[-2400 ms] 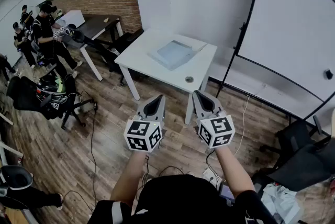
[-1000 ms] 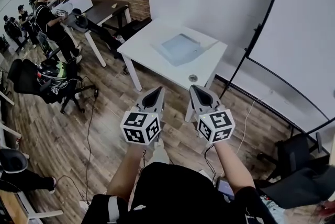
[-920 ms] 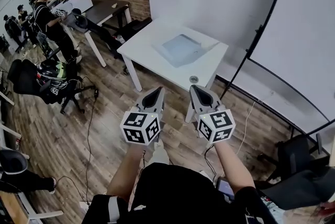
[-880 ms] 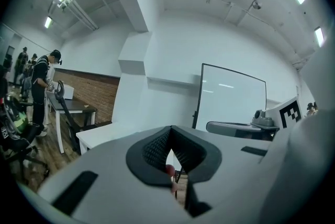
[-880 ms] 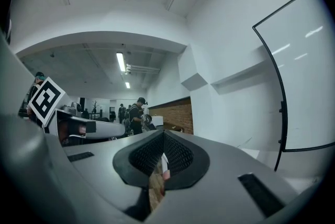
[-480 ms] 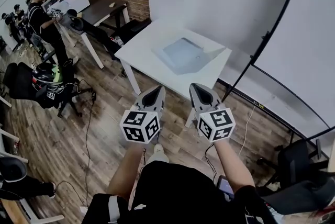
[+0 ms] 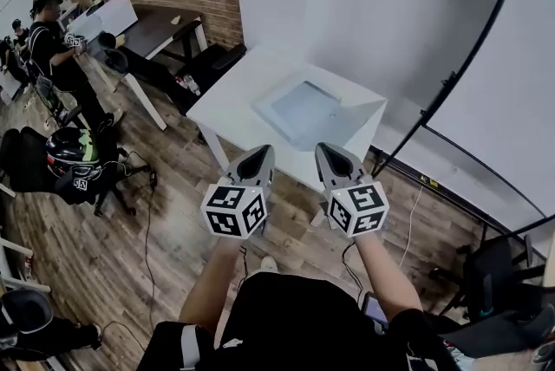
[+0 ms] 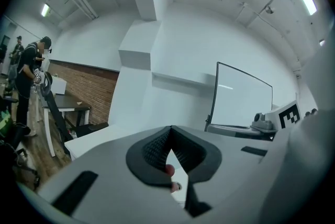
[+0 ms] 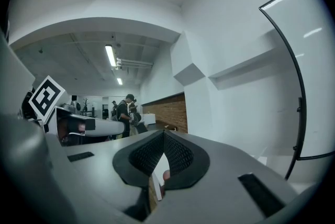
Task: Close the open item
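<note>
Wooden floor (image 7: 130, 222) runs under a white counter (image 7: 227, 105) set against a white wall, with a whiteboard (image 7: 503, 74) to the counter's right and a person (image 7: 50, 40) well off to its left. On the counter lies the open item (image 7: 303, 107), pale blue-grey and flat; its kind cannot be told. The left tongs (image 7: 259, 154) and right tongs (image 7: 328, 151) are held side by side before the counter's near edge, well apart from the open item. From the left gripper view, the left tongs (image 8: 170, 130) are pressed together at the tips with nothing between them; the counter (image 8: 99, 136) shows beyond them. From the right gripper view, the right tongs (image 9: 164, 135) likewise meet at the tips and hold nothing, with a brick wall (image 9: 166, 109) beyond.
</note>
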Available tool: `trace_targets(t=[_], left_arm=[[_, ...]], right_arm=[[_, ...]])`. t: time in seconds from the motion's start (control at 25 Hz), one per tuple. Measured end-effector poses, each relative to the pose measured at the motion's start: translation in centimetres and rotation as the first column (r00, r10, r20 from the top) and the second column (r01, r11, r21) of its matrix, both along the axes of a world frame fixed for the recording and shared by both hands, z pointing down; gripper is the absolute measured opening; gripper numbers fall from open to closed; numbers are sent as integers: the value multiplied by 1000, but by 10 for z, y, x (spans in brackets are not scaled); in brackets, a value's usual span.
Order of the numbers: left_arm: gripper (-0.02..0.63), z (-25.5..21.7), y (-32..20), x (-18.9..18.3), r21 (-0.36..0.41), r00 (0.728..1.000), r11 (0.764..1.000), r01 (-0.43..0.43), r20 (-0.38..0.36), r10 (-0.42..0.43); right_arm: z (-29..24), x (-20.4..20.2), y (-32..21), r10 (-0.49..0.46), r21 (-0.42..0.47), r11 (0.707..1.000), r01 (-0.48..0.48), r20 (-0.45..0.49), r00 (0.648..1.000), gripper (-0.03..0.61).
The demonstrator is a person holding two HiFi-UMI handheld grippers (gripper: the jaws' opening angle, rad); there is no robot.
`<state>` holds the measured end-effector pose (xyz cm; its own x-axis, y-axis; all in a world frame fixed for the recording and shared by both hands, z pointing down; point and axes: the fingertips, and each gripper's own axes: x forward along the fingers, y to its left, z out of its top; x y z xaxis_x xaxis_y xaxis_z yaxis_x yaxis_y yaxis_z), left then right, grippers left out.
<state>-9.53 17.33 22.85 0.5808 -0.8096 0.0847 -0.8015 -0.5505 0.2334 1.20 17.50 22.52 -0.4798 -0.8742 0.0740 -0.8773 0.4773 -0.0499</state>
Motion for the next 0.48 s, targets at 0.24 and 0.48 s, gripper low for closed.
trace_targets(t=[0.24,0.48], left_arm=[[11,3,-56,-30,-21,1000,1000,1,-13,-1],[11,8,-96,-52,-35,1000,999,-18,-11,18]], right_arm=[[1,-29,-54,-2,-13,1000,2,-15,1000,39],[1,-56,-94,7,-3,1000,-7,-46,999,40]])
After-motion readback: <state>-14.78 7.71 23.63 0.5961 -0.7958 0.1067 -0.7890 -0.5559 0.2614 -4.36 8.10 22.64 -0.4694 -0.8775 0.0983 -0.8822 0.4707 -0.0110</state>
